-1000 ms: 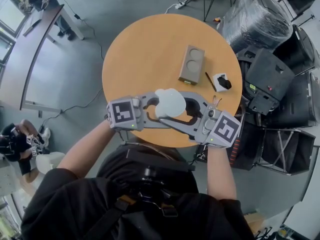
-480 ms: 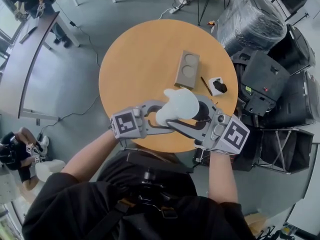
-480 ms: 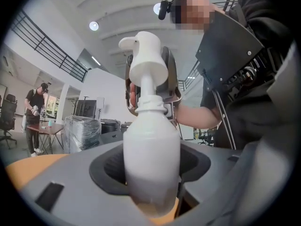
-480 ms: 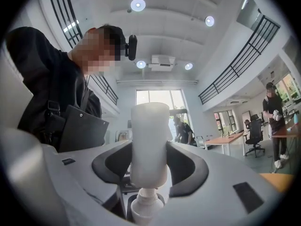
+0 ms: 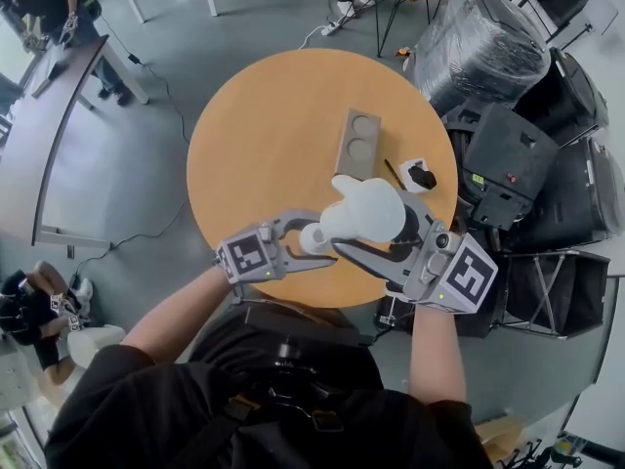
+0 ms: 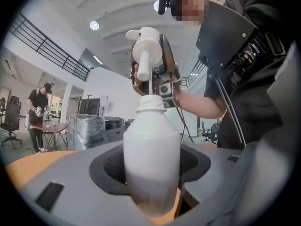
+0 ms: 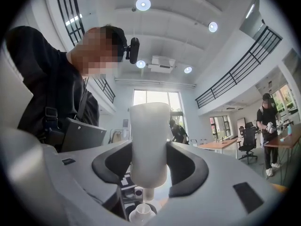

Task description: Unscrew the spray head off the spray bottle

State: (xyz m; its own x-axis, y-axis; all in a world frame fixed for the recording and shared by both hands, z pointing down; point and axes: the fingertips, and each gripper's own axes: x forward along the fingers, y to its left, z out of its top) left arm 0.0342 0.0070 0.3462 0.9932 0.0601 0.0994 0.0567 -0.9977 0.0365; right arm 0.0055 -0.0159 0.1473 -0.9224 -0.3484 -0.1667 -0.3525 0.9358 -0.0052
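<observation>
My left gripper (image 6: 150, 185) is shut on the body of a white spray bottle (image 6: 151, 149), which stands upright. In the head view this gripper (image 5: 305, 243) is over the near edge of the round table. My right gripper (image 7: 149, 166) is shut on the white spray head (image 7: 149, 142). The spray head (image 6: 146, 44) hangs above the bottle's open neck, apart from it. A thin dip tube (image 6: 149, 81) still runs from it down into the neck. From above, the spray head (image 5: 367, 210) hides most of the bottle (image 5: 314, 235).
On the round wooden table (image 5: 264, 135) lie a grey block with two round recesses (image 5: 356, 143), a dark pen (image 5: 394, 174) and a small white box holding a black part (image 5: 418, 175). Black cases (image 5: 527, 174) and a wrapped stack (image 5: 483, 42) crowd the right side.
The right gripper has lifted the spray head up off the bottle, so the neck and dip tube now show. The left gripper with the bottle has sunk a little.
</observation>
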